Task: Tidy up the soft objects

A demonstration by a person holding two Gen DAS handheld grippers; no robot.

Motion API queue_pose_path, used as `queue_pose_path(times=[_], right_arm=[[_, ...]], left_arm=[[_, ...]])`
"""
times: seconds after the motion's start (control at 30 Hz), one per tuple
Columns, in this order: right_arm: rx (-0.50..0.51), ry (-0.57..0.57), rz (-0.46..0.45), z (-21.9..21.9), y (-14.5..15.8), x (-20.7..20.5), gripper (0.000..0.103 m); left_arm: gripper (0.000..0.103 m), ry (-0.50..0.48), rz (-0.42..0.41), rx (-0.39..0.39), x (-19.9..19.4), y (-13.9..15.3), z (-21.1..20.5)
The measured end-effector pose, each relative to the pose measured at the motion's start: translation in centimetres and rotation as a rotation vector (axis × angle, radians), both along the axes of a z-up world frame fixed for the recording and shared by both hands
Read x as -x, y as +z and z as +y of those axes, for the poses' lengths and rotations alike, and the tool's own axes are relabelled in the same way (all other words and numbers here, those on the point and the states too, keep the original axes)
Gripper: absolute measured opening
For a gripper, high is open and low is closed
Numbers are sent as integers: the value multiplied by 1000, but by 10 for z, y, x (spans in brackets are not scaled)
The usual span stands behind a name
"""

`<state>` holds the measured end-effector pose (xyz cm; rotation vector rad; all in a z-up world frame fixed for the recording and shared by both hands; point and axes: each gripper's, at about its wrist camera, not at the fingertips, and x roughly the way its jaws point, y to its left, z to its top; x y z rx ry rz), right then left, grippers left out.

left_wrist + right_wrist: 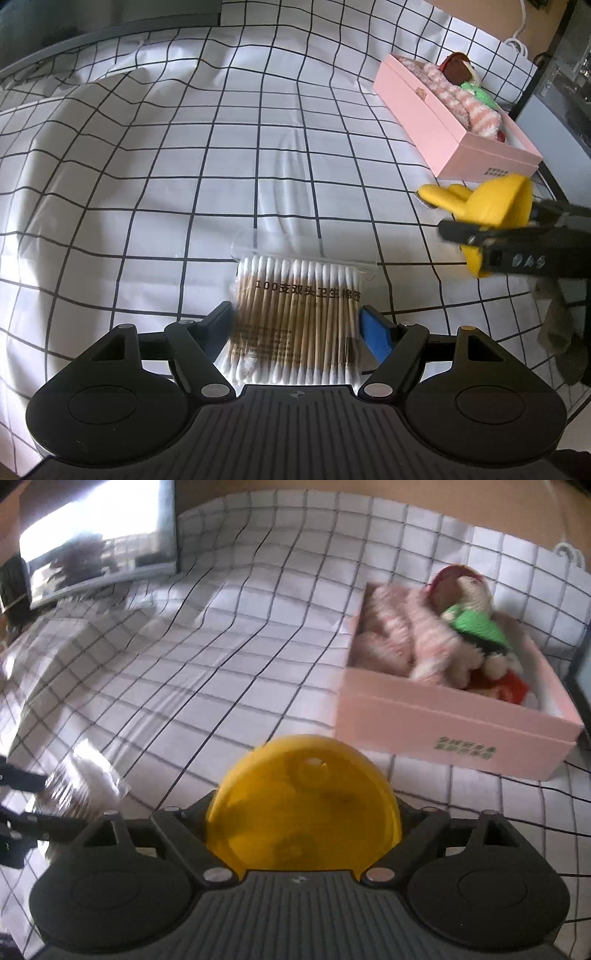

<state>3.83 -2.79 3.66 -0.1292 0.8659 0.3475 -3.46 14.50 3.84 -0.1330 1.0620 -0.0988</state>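
A clear pack of cotton swabs (299, 317) sits between the fingers of my left gripper (297, 321), which is shut on its two sides, the blue pad (375, 330) against its right edge. In the right wrist view the same pack (81, 782) shows blurred at the far left. My right gripper (303, 812) is shut on a yellow rounded toy (303, 805) that fills its jaws and hides the fingertips. Seen from the left wrist, that yellow toy (480, 203) hangs in front of a pink box (443, 136). The pink box (443, 716) holds a pink striped plush (406, 642) and a green-clad doll (476, 624).
A white cloth with a black grid (166, 166) covers the whole surface, wrinkled in places. A bright screen (99, 539) stands at the far left corner. A white cable (517, 40) and dark furniture (561, 96) lie behind the box.
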Motion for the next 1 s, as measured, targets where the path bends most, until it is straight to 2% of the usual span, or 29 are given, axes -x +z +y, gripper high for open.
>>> queue_pose_path(times=[0.1,0.17,0.4,0.47,0.57,0.67,0.8,0.93,1.0], right_arm=[[33,13,-42,7,1,9,77],[27,7,-50,4,6,12,66],[-8,-32,-75,-18,30,31,64],[-16,-42,-87,-27,39,41,64],[2,-66,-122,-43,53,58,65],[21,-109,-151,-63,64,74,65],[55,-168,-174,-89,70,94,65],[62,-212,-192,-112,70,112,65],[50,-233,-196,-122,70,118,65]], left_arm=[[78,-1,1,6,0,0,1],[79,7,-1,4,1,0,-2],[78,6,-10,-26,2,0,-5],[76,4,-14,1,4,1,-2],[75,-49,-7,65,9,3,-2],[75,-144,-8,84,16,11,-17],[75,-238,-34,153,8,37,-40],[75,-297,-173,199,-27,90,-67],[75,-314,-247,196,-51,114,-83]])
